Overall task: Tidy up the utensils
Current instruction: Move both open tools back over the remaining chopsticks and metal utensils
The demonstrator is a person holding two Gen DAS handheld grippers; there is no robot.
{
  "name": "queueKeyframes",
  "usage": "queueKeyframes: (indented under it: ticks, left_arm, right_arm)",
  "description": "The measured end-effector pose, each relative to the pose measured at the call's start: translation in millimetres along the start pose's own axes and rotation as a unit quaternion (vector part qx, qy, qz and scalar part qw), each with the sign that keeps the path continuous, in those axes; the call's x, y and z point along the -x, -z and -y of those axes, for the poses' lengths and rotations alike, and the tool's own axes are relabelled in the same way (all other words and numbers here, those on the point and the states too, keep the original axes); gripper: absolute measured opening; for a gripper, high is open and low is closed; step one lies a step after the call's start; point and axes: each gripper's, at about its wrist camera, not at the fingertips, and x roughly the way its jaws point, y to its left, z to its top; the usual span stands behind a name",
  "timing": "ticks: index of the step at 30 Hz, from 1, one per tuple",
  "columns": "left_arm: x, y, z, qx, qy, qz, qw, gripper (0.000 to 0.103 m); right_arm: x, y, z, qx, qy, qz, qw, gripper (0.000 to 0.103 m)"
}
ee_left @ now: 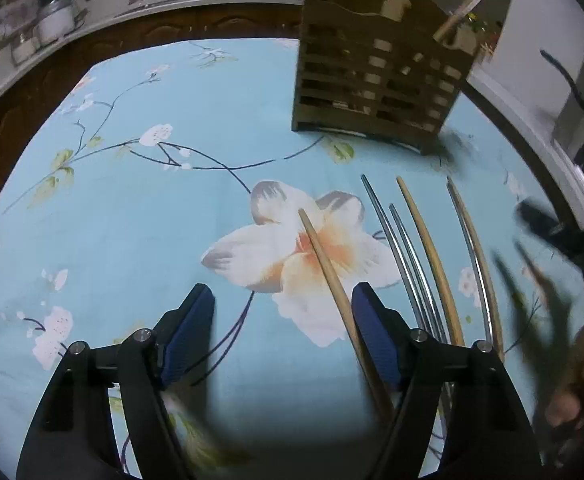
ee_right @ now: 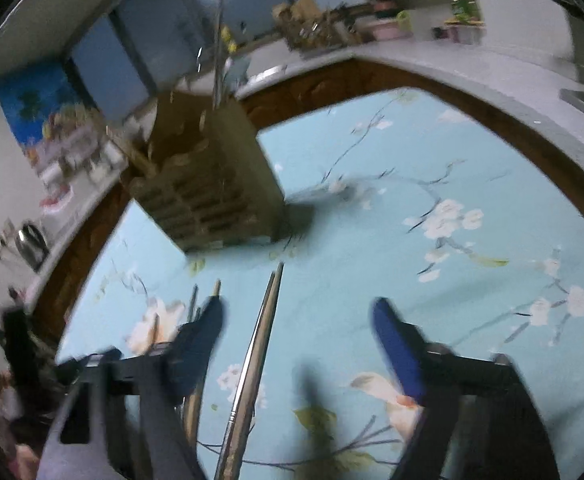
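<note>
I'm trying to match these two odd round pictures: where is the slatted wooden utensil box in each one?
Left wrist view: the wooden utensil box stands at the top, right of centre, beyond the chopsticks.
Right wrist view: the same box sits upper left of centre, blurred.
Shared landmark: the blue floral tablecloth under it.

- A home kitchen, with a table under a blue floral tablecloth.
- A pale countertop on carved wooden cabinets wraps around it.
- Jars, a steel kettle and a dark window line the counter.
</note>
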Motion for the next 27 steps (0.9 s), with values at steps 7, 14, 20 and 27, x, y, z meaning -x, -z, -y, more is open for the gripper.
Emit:
queueKeyframes:
  ticks: [7,14,20,27]
  left_arm:
    - [-4.6,-4.0,4.6,-0.006,-0.001,0.004,1.0,0.07]
    - [-8.8,-4.8,7.8,-0.021,-0.011,0.009,0.9997,0.07]
    - [-13.3,-9.8,19.6,-0.042,-0.012,0.009,0.999,0.057]
    - [-11.3,-10.8,17.3,-0.04,-0.005,0.005,0.9992,0.049]
  right_arm:
    - [-40.9,-2.4,-22.9,0.047,0.025,-0.051,0.997,0.025]
    - [-43.5,-0.4,-36.0,0.078,0.047,-0.056,0.994,0.02]
    - [-60.9,-19.4,-33.7,0.067,0.034,-0.072,0.995,0.018]
    - [-50.2,-11.5,-5.6,-0.013,-0.041,-0.068,0.997,0.015]
